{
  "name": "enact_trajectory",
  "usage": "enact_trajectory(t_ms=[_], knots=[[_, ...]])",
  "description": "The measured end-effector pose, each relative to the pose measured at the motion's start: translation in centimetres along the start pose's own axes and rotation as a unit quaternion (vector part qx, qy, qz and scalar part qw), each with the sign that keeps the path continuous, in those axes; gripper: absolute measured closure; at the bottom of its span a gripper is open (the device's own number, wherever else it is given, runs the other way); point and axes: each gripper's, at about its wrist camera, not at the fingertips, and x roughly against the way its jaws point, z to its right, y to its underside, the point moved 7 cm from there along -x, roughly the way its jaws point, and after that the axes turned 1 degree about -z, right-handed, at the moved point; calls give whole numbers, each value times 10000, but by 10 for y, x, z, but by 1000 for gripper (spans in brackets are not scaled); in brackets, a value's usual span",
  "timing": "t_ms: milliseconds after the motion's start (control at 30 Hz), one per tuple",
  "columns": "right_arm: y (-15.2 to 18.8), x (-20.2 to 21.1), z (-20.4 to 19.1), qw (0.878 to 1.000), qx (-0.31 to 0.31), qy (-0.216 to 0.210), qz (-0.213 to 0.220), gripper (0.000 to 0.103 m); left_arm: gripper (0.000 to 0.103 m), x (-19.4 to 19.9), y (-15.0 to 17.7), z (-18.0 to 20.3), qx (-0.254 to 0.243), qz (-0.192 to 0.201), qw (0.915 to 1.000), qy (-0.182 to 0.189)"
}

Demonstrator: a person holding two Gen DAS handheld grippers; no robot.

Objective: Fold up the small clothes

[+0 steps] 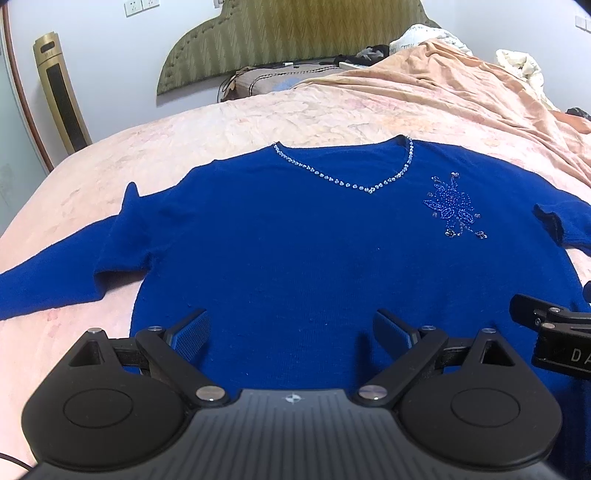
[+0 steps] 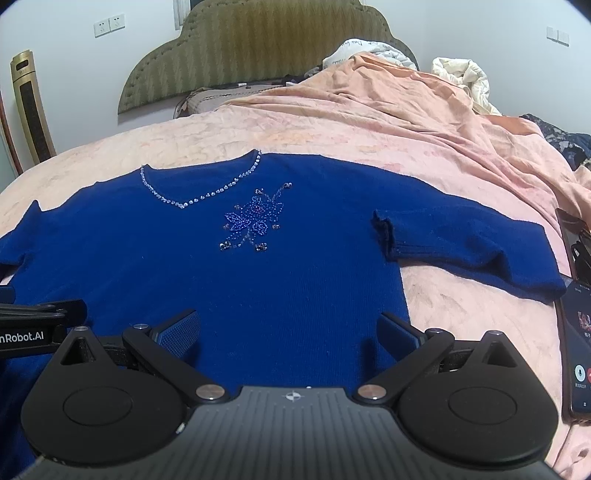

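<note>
Sweater (image 1: 295,236), blue with a beaded neckline, lies flat and face up on the pink bedspread (image 1: 258,118), both grippers, left (image 1: 291,332) and right (image 2: 290,334), spread wide and empty over its near hem, phone (image 2: 578,350) at right.

Bedroom interior. A pink bedspread (image 2: 295,133) covers the bed; an olive upholstered headboard (image 2: 255,48) with scalloped outline stands at 12 o'clock against a pale wall (image 2: 74,66). Gold tower fan (image 1: 61,92) at 10 o'clock. Wall sockets (image 2: 109,25) at 11 o'clock; crumpled white duvet (image 2: 465,77) at 2 o'clock.
</note>
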Motion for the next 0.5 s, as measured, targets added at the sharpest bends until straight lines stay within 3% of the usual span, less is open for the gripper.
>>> enact_trajectory(t_ms=[500], knots=[[-1, -4, 6, 9999, -115, 16, -20, 0, 7, 4, -1, 5, -115, 195, 9997, -13]])
